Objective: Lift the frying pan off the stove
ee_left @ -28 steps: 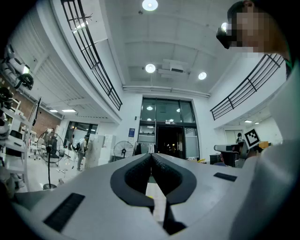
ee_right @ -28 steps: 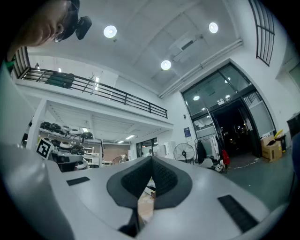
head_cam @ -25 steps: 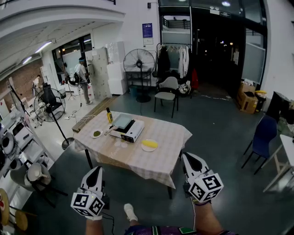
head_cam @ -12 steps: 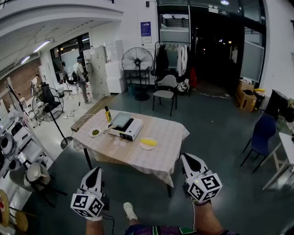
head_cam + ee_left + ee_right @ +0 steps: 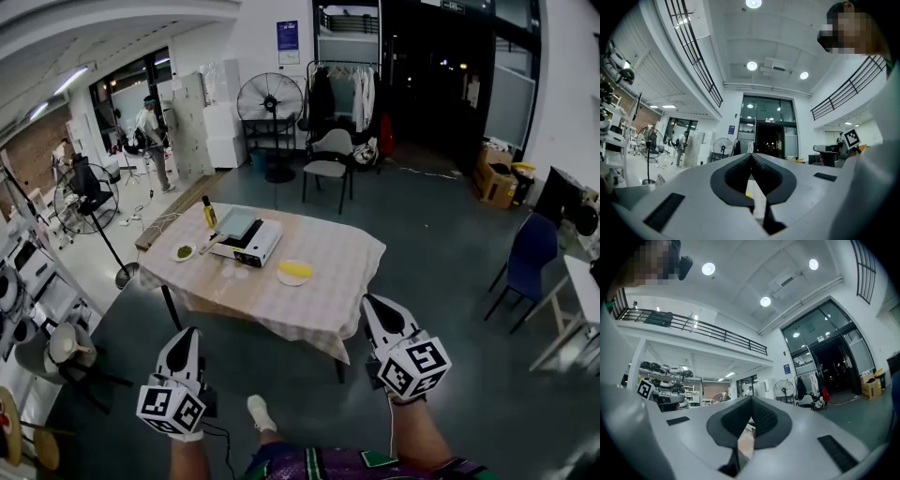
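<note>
Left gripper state: the left gripper (image 5: 187, 335) has its jaws pressed together with nothing between them, as the left gripper view (image 5: 751, 157) shows.
Right gripper state: the right gripper (image 5: 374, 304) is likewise closed on nothing; in the right gripper view (image 5: 751, 402) the pads meet at the tip.
Pan location: the frying pan (image 5: 238, 222) sits on top of the stove (image 5: 251, 247), on the table (image 5: 319, 300). It is well ahead of both gripper tips, nearer the left gripper's line than the right's.
Done so far: nothing, judging by how things lie. The pan rests on the stove and neither gripper is near it.
Left to do: close the whole gap to the table, open a gripper, take the pan by its handle and raise it clear of the stove.
Pan heading: cannot be told. From here the pan reads only as a flat grey patch and no handle can be made out.
Pan long axis: also unclear for the same reason. It probably follows the hidden handle and would need a nearer look.
Beside the stove: a yellow plate (image 5: 293, 272) lies on the right gripper's side of it.
</note>
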`<move>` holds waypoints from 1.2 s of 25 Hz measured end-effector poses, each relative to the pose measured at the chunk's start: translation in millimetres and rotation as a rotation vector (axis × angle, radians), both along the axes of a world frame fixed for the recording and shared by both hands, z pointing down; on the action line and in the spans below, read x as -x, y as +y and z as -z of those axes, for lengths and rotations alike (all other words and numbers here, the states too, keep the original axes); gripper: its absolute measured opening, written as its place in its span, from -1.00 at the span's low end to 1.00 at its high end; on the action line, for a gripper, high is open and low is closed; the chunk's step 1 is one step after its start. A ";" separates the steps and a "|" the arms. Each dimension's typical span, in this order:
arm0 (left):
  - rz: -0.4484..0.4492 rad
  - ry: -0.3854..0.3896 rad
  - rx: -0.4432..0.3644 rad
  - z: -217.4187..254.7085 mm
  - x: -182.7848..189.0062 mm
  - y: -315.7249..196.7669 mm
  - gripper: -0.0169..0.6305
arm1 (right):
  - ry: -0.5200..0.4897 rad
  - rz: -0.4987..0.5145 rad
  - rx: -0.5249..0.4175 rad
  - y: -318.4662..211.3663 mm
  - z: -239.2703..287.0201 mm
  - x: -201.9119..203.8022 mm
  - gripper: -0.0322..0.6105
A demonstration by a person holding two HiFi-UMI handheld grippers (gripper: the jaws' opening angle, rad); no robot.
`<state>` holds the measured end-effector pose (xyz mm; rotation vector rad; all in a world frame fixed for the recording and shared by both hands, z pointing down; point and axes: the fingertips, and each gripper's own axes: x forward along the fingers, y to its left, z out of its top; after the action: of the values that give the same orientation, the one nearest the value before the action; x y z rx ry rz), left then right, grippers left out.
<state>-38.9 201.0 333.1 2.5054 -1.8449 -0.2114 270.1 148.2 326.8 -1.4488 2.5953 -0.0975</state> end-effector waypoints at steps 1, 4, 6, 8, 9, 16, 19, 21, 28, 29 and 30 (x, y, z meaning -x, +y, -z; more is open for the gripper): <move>0.001 0.001 0.003 0.7 0.6 -0.6 -0.88 | -0.001 0.001 0.003 -1.0 0.3 0.9 -0.88; 0.000 0.002 0.007 -2.1 4.5 -6.9 -0.88 | -0.004 0.010 0.009 -8.1 -0.2 6.1 -0.88; 0.000 -0.004 0.013 -5.2 7.5 -13.2 -0.88 | -0.006 0.021 0.009 -14.8 -1.3 11.6 -0.88; 0.004 -0.009 0.019 -7.6 11.5 -19.3 -0.88 | -0.006 0.029 0.010 -21.5 -2.4 17.8 -0.88; 0.008 -0.009 0.021 -9.4 14.5 -22.6 -0.88 | -0.006 0.032 0.011 -25.5 -2.7 20.9 -0.88; 0.038 0.010 0.050 -24.2 46.6 -68.4 -0.88 | -0.028 0.050 0.025 -76.8 -6.2 47.9 -0.88; 0.051 0.021 0.065 -23.2 68.7 -101.3 -0.88 | -0.023 0.071 0.027 -111.7 3.0 70.1 -0.88; 0.059 0.031 0.072 -23.6 87.4 -130.2 -0.88 | -0.006 0.079 0.010 -137.7 10.8 86.4 -0.88; 0.048 0.031 0.090 -13.4 161.5 -239.5 -0.88 | 0.022 0.064 -0.018 -237.2 37.4 157.4 -0.88; 0.042 0.030 0.093 -14.5 173.7 -255.6 -0.88 | 0.022 0.060 -0.019 -252.3 39.5 169.7 -0.88; 0.037 0.032 0.096 -14.8 185.9 -271.6 -0.88 | 0.024 0.059 -0.021 -267.5 41.0 182.5 -0.88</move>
<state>-224.8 -70.6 348.0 2.3923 -1.8443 -0.1588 87.7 -119.3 285.8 -1.3746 2.6510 -0.0600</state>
